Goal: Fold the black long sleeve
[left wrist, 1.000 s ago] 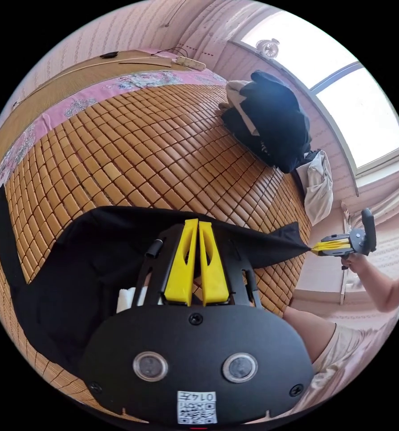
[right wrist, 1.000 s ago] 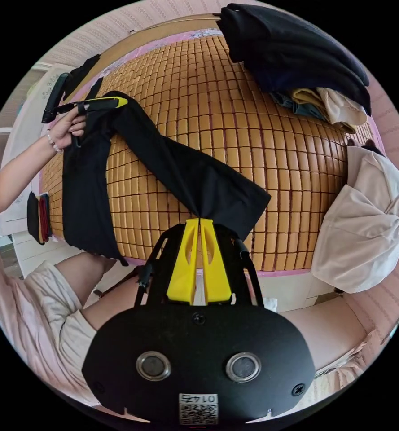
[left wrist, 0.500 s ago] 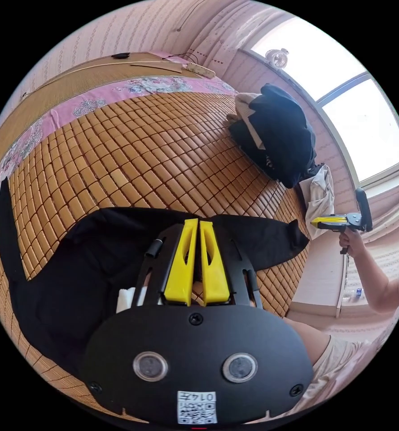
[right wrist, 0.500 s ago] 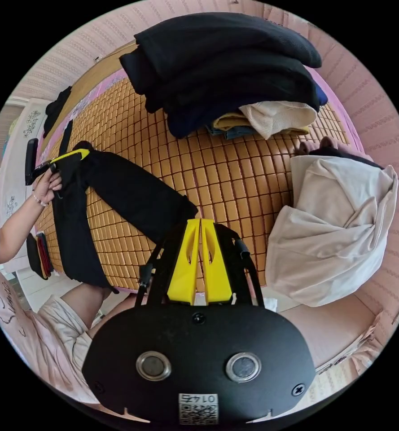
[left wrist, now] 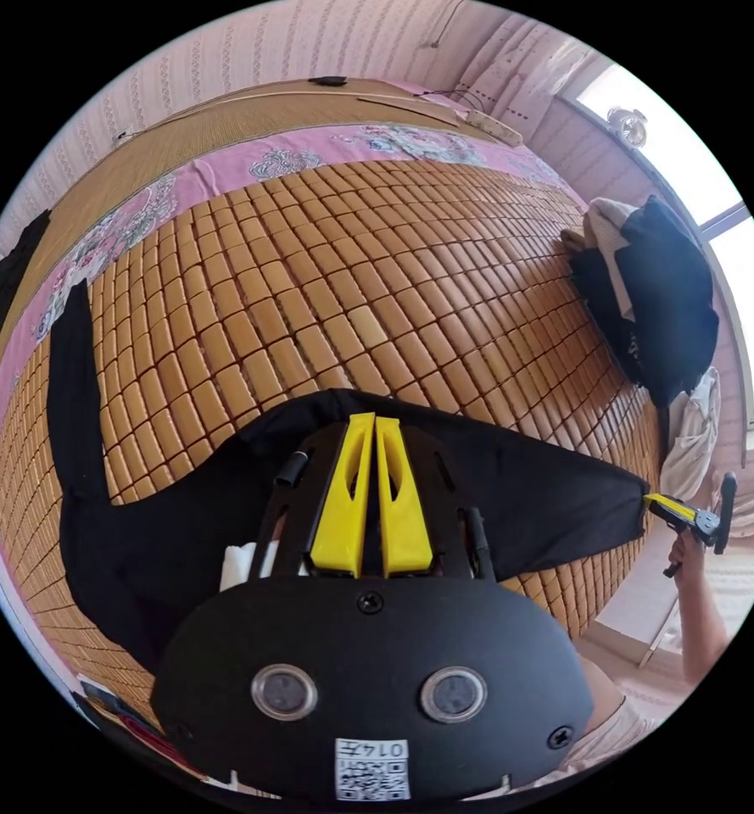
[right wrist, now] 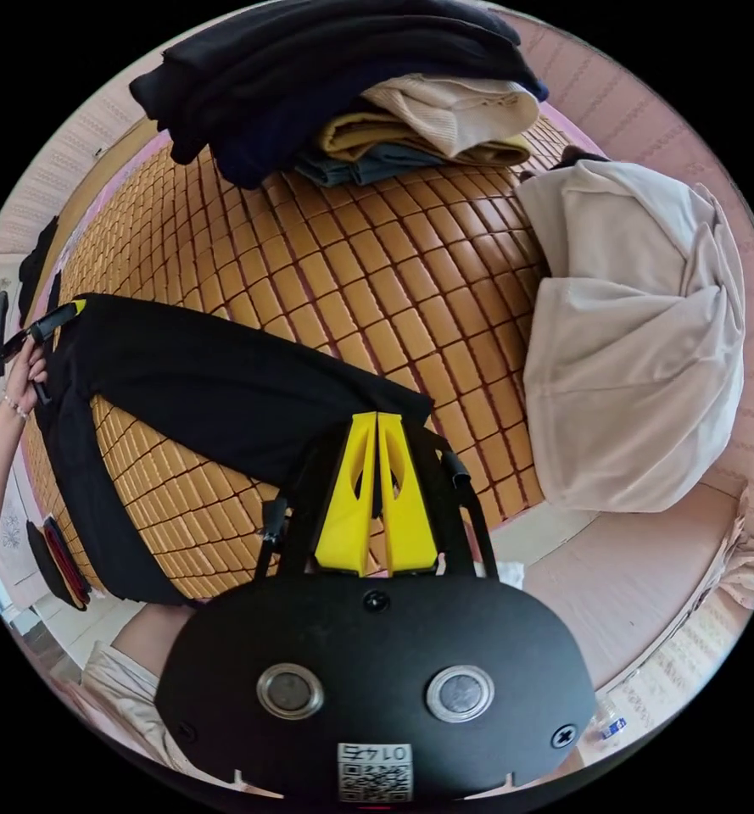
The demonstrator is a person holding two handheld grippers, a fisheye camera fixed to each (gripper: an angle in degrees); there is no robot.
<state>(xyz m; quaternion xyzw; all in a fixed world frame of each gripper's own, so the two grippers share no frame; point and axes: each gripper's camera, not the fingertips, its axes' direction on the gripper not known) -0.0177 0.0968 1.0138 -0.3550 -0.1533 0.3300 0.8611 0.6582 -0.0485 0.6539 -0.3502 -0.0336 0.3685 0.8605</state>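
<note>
Black long sleeve (left wrist: 224,500): spread across the bamboo mat (left wrist: 326,280) of the bed, one sleeve trailing off along the mat. Left hand-held gripper (left wrist: 375,420): yellow jaws together, pinching the garment's upper edge; right hand-held gripper (right wrist: 377,417): jaws together on the sleeve's cuff end. Also present: stacked folded clothes (right wrist: 343,76) and a beige garment (right wrist: 639,339) (both well apart from the shirt).

Two grippers: the left gripper (left wrist: 375,417) and the right gripper (right wrist: 377,415), each with two yellow fingers (left wrist: 343,500). One black long sleeve (left wrist: 555,500) lies spread on one bamboo mat (left wrist: 326,280). One stack of folded clothes (right wrist: 343,93) sits at twelve o'clock in the right gripper view, and one beige bundle (right wrist: 639,339) at three o'clock. One small fan (left wrist: 628,125) stands at the window at one o'clock in the left gripper view.
</note>
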